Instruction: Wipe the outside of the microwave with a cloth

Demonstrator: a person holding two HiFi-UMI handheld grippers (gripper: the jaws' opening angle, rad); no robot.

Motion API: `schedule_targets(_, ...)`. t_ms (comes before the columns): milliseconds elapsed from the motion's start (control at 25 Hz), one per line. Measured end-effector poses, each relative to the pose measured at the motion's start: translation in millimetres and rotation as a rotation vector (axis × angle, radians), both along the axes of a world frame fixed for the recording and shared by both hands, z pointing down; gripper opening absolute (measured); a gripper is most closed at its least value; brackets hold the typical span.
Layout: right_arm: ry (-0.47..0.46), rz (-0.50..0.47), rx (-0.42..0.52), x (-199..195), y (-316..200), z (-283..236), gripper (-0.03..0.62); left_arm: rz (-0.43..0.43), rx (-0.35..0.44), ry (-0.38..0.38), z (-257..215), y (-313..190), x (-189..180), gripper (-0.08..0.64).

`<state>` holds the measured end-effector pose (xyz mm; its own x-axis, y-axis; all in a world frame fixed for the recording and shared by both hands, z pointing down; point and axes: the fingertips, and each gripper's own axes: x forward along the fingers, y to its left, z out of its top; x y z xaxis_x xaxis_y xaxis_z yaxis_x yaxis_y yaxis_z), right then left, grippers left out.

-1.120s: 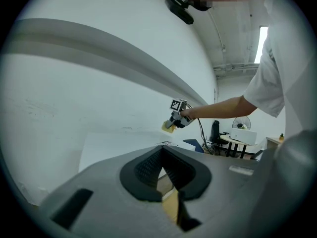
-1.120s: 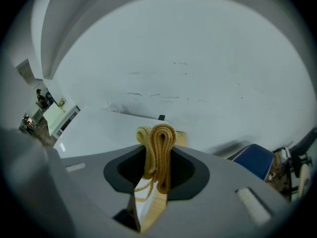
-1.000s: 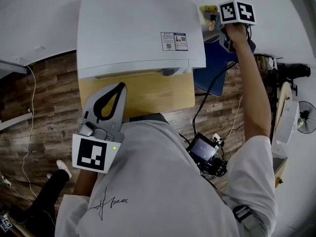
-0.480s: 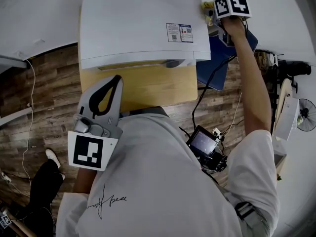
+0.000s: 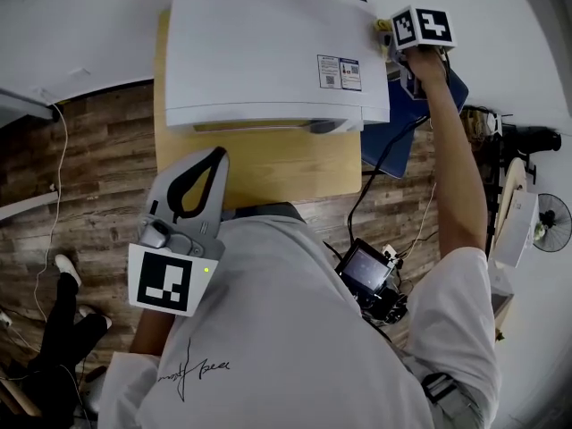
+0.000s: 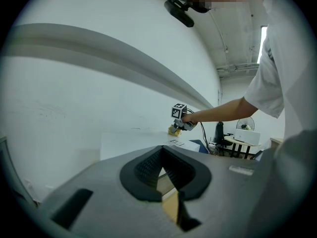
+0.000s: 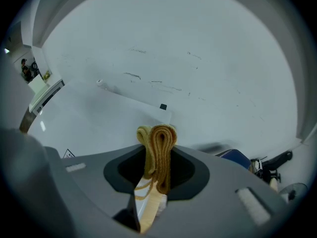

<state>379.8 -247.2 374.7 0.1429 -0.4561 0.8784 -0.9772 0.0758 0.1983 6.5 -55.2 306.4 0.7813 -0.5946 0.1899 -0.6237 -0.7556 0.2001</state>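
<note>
Both grippers closed; right arm out, left held in.
Right arm (image 5: 451, 150) is stretched straight forward; right gripper (image 5: 390, 34) has its fingers clamped on a folded cloth (image 7: 158, 143). Left gripper (image 5: 214, 161) sits close to the chest, pointing forward, fingers together with nothing between them.

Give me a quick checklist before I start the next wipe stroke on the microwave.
1. Cloth gripped: ok. The folded yellow cloth is clamped in the right hand-held gripper.
2. Start position: ok. That gripper is at the far right corner of the microwave.
3. Cloth touching the casing: cannot tell. No view shows the contact clearly.
4. Top free of obstacles: ok. Only a flat label is on it.
5. Left hand-held gripper out of the way: ok. It is shut and empty, held near the body over the table.
</note>
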Motion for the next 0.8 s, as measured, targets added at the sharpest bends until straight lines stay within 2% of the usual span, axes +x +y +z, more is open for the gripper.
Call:
schedule_targets(360,0.01,-0.039,-0.014,-25,-7,-1,0.12,-0.012,0.005,0.006,0,1,-13,-0.006)
schedule_targets(800,-0.035,-0.086,-0.022,-65,-18,0,0.12,-0.026,0.026,0.007,-2,1,-23,-0.006)
